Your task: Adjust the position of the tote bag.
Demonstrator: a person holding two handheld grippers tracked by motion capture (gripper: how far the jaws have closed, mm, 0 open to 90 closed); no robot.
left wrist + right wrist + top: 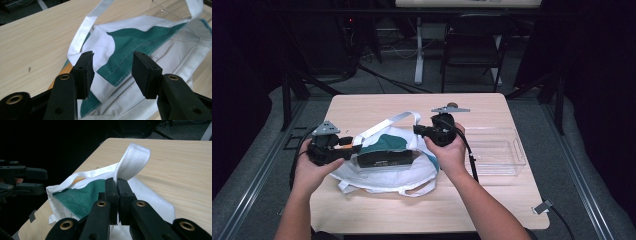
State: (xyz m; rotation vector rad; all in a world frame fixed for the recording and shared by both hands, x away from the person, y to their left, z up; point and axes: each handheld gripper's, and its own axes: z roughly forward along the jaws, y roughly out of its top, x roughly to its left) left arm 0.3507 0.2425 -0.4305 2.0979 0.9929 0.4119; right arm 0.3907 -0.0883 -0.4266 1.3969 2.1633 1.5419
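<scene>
Cloth bag (387,167), white and green, lies mid-frame on the worktop (362,107): soft and light, likely to sag. My right gripper (117,185) pinches its white strap (132,161); my left gripper (113,72) stands wide around the bag's rim, the firmest hold.

A white cloth bag (384,172) with a green panel lies flat mid-table, mouth gaping. One strap (131,163) loops upward, pinched; the other lies at its near edge.
</scene>
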